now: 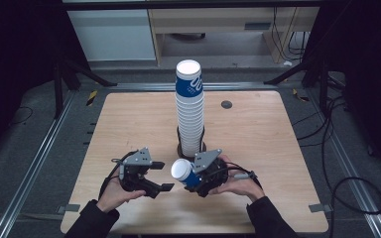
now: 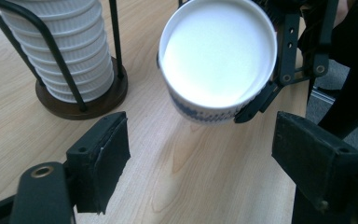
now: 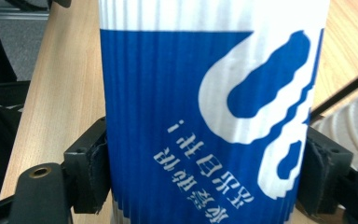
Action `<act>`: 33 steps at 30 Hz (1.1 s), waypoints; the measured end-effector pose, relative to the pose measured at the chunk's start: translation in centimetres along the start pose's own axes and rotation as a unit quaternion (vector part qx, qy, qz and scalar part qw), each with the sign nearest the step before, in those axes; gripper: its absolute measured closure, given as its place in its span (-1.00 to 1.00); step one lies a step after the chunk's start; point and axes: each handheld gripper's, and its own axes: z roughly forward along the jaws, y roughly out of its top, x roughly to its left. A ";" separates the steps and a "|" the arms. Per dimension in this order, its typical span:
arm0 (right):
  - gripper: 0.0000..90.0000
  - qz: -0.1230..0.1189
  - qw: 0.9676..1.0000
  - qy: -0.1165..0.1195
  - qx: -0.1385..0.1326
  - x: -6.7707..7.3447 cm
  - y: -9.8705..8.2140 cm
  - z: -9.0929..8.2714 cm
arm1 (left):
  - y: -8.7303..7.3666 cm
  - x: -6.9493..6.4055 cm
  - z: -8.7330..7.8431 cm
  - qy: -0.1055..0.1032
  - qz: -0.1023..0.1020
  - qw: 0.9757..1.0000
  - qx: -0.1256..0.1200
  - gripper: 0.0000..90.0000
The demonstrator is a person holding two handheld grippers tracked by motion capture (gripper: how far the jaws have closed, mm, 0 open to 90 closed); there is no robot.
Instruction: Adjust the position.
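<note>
Near the middle of the desk (image 1: 258,148), a pale rectangular top of light wood grain with rounded corners, stands the tall stack of cups (image 1: 190,111). It is a leaning column of white ribbed paper cups, the topmost showing a blue printed band, and it rises from a wire holder (image 2: 81,88) made of thin black rods on a round dark wooden base.

Toward the desk's near edge, just in front of that holder, the right gripper (image 1: 198,177) pinches a single paper cup (image 1: 184,172) across its body, pads pressed on both sides of the corrugated blue-and-white wall. The cup lies tipped on its side above the desk, its round white mouth turned toward the left gripper (image 1: 161,176). In the left gripper view the mouth appears as a smooth white circle with a rolled rim.

The left gripper hangs beside it, jaws spread with nothing between them, its flat black pads (image 2: 103,161) aimed at the cup's open end but clear of it.

Judged from this, one cup has been separated from the stack and is held free. Still left, probably, is a handover or a placement: the left gripper would need to take the cup or steady it, and the cup has not yet been set down anywhere on the desk.
</note>
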 end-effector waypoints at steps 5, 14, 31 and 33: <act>-0.54 -0.012 1.000 0.007 0.003 0.3 0.3 0.7 | 0.1 -0.2 0.3 -0.004 0.002 1.000 0.005 -0.59; -0.54 -0.025 1.000 0.017 0.008 0.8 0.6 1.7 | 0.2 -0.3 0.9 -0.010 0.000 1.000 0.015 -0.57; -0.54 -0.047 0.998 0.028 0.025 1.6 1.3 3.0 | 0.0 -0.6 2.2 -0.013 0.010 0.998 0.057 -0.48; -0.54 -0.052 0.998 0.029 0.028 1.7 1.3 3.1 | 0.0 -0.6 2.3 -0.013 0.010 0.998 0.060 -0.46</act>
